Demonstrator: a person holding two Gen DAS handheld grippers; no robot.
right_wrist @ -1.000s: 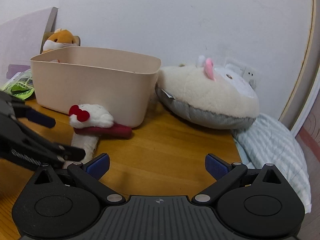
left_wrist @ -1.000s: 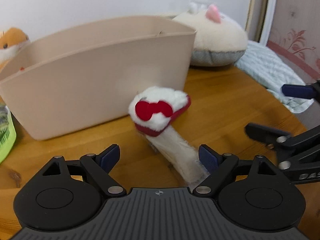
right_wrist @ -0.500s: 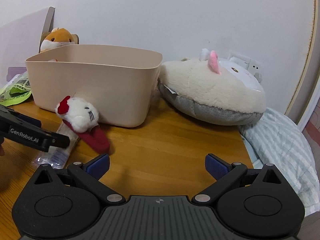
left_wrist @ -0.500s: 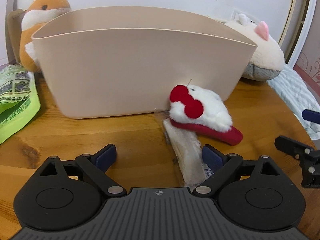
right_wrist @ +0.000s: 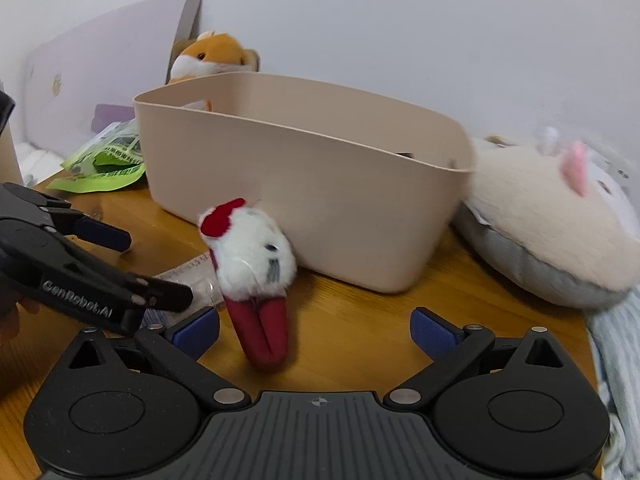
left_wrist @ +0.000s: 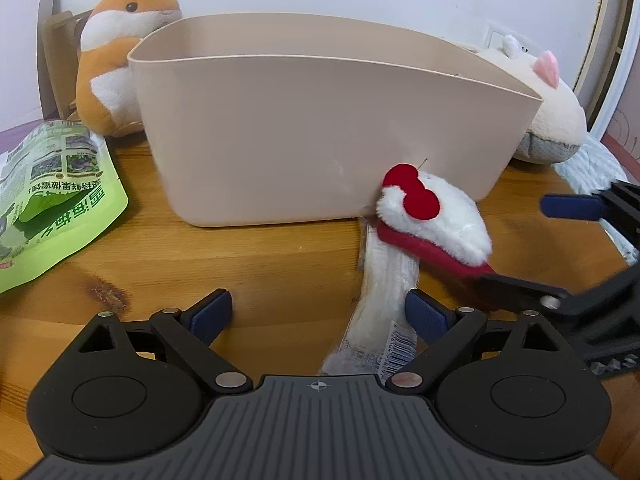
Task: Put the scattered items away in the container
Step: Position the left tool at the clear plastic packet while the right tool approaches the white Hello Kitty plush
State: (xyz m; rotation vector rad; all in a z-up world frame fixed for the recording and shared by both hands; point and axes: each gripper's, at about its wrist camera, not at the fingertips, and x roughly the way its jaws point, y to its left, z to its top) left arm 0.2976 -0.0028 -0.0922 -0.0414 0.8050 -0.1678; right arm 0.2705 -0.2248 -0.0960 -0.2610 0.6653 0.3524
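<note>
The beige container (left_wrist: 320,140) stands on the wooden table. Leaning on its front wall is a white plush cat (left_wrist: 436,216) with a red bow and a red body. A clear wrapped packet (left_wrist: 384,304) lies flat under the cat. My left gripper (left_wrist: 318,312) is open, and the packet's near end lies just inside its right finger. My right gripper (right_wrist: 314,332) is open too; the cat's (right_wrist: 250,264) red end lies untouched between its fingers. In the right wrist view the left gripper (right_wrist: 158,270) reaches in from the left over the packet (right_wrist: 188,272).
An orange hamster plush (left_wrist: 120,52) sits behind the container's left end. A green snack bag (left_wrist: 52,196) lies at the left. A large cream plush cushion (right_wrist: 552,220) and a striped cloth (right_wrist: 616,360) fill the table's right side. A wall is close behind.
Both grippers have swung across the table. The right one has closed in on the plush cat from the right, so its red end now lies between the fingers. The left jaws stand slightly wider.
</note>
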